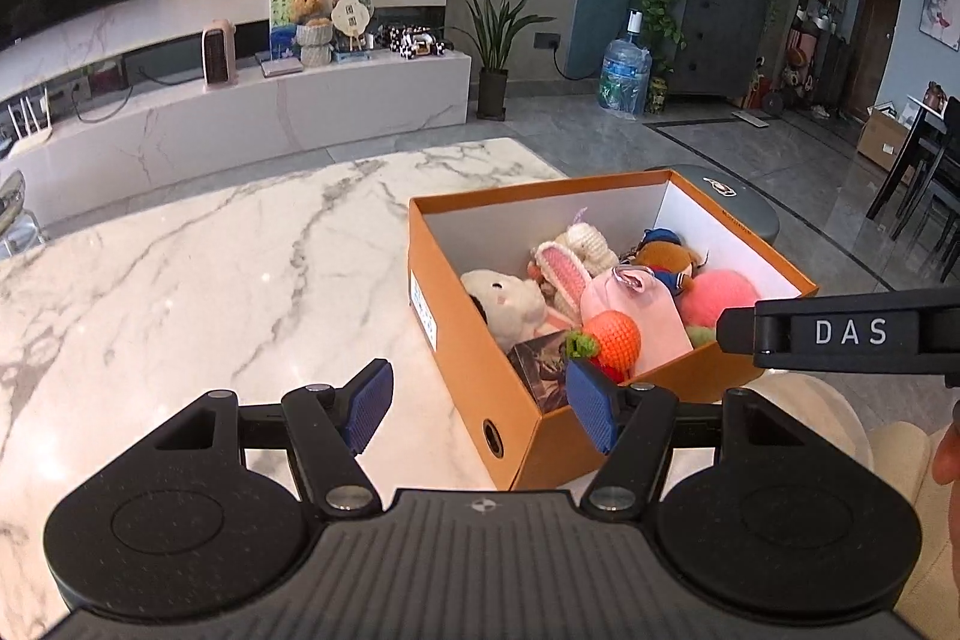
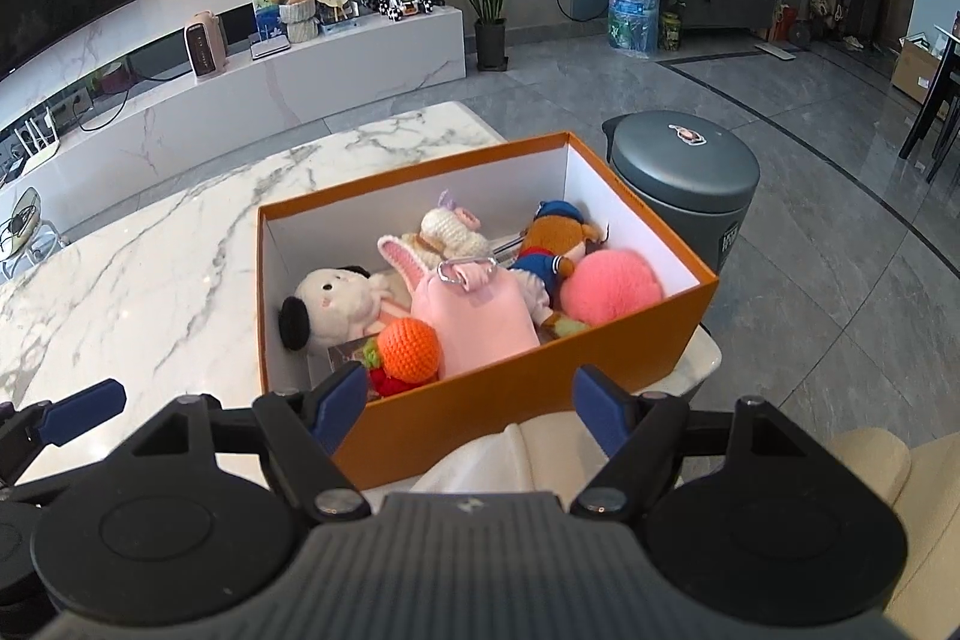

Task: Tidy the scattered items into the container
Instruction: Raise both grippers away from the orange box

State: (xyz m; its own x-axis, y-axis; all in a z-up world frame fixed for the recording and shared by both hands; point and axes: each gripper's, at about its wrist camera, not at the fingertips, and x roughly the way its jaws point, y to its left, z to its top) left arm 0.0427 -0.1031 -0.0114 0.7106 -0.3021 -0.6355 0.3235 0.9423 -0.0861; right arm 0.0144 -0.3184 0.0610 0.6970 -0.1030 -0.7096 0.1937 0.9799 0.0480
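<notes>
An orange cardboard box (image 1: 462, 370) (image 2: 510, 388) stands at the right end of a white marble table (image 1: 210, 280). Inside lie soft toys: a white plush dog (image 2: 330, 304), a pink pouch (image 2: 480, 322), an orange crochet ball (image 2: 411, 346), a pink pompom (image 2: 612, 289), a crochet bunny (image 2: 444, 232) and a brown doll (image 2: 558, 238). My left gripper (image 1: 480, 406) hovers open by the box's near left corner, holding nothing. My right gripper (image 2: 468, 412) is open in front of the box's near wall, with nothing held. One of its fingers (image 1: 840, 334) reaches over the box's right side.
A grey lidded bin (image 2: 684, 172) stands on the floor right behind the box. A cream cushioned seat (image 2: 870, 460) and white cloth (image 2: 510, 454) lie below the table's near right corner. A person's hand (image 1: 945, 454) shows at the right edge. Marble surface stretches left of the box.
</notes>
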